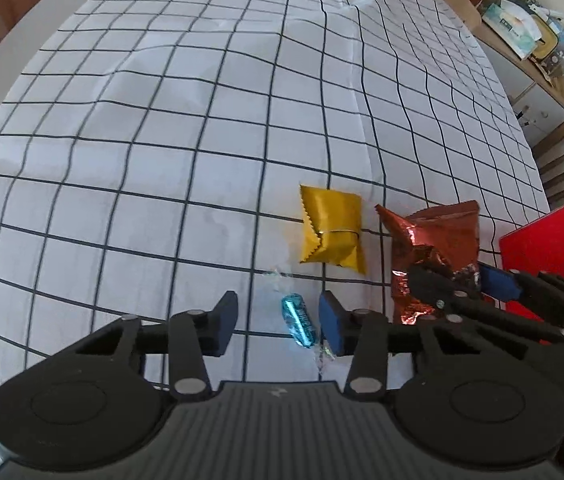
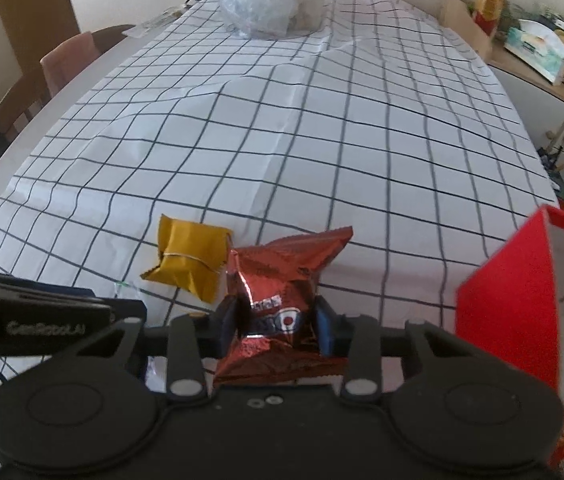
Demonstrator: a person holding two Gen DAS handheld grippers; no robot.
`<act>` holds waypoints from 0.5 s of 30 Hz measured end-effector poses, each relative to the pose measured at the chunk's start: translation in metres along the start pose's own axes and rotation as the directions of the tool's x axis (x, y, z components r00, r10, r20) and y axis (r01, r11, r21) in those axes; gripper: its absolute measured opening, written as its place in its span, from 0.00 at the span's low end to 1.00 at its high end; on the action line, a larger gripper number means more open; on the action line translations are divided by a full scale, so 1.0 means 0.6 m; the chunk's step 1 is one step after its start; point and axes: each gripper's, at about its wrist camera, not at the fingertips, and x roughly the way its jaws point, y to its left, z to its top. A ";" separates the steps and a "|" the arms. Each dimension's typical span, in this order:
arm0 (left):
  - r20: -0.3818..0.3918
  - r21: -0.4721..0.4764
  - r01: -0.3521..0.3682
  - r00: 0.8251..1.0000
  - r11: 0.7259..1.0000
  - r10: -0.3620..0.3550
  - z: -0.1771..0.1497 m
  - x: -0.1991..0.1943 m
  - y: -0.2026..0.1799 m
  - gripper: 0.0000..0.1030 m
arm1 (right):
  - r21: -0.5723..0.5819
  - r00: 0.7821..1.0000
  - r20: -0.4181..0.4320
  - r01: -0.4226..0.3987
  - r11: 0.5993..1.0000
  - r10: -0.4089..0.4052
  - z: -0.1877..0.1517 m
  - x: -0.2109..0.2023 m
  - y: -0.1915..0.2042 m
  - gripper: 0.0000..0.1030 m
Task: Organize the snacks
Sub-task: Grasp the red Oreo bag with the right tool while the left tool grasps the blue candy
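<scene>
Blue candy [image 1: 297, 320] lies between the left gripper's [image 1: 278, 322] parted jaws; right gripper [image 2: 276, 320] is clamped on red bag [image 2: 282, 276], beside gold packet [image 2: 190, 260] and red box [image 2: 509, 312]

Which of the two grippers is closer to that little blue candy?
Left. The left gripper is open with the blue candy lying between its fingers. The right gripper is off to the side, shut on the red bag.
</scene>
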 end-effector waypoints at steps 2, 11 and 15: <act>-0.009 0.005 -0.003 1.000 1.000 0.003 0.000 0.005 -0.008 0.34 | 0.014 1.000 0.004 0.000 1.000 0.000 -0.003 -0.007 -0.007 0.37; 0.006 0.072 -0.059 0.998 0.996 0.058 -0.005 0.014 -0.037 0.17 | 0.047 1.000 0.020 -0.016 0.999 0.015 -0.019 -0.023 -0.017 0.32; 0.021 0.082 -0.067 0.998 0.994 0.066 -0.008 0.012 -0.033 0.15 | 0.060 1.000 0.026 -0.013 0.998 0.012 -0.025 -0.026 -0.017 0.31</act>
